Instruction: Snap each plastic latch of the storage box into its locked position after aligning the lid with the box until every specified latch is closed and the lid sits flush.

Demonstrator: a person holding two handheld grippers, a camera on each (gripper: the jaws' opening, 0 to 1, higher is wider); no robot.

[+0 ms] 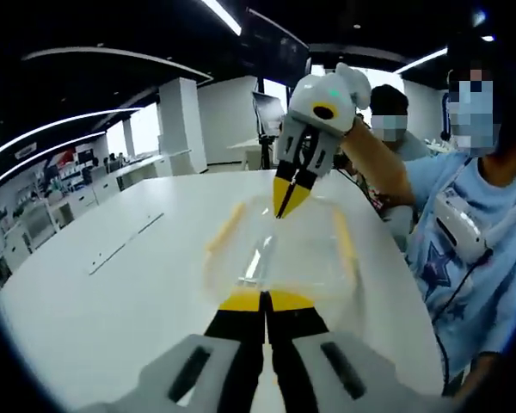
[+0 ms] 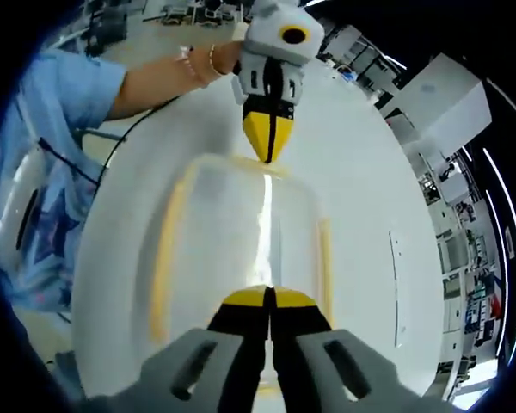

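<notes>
the clear plastic storage box with yellow side latches lies on the white desk between both tools. it looks light, stiff and slick, so pressing the latch edges suits it best. the left gripper and right gripper point inward from opposite ends, jaws closed together, holding nothing.

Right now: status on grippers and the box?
Left gripper shut at near end of box. Right gripper shut at opposite end. Lid on; latch states unclear. Table around box bare; person seated alongside.
</notes>
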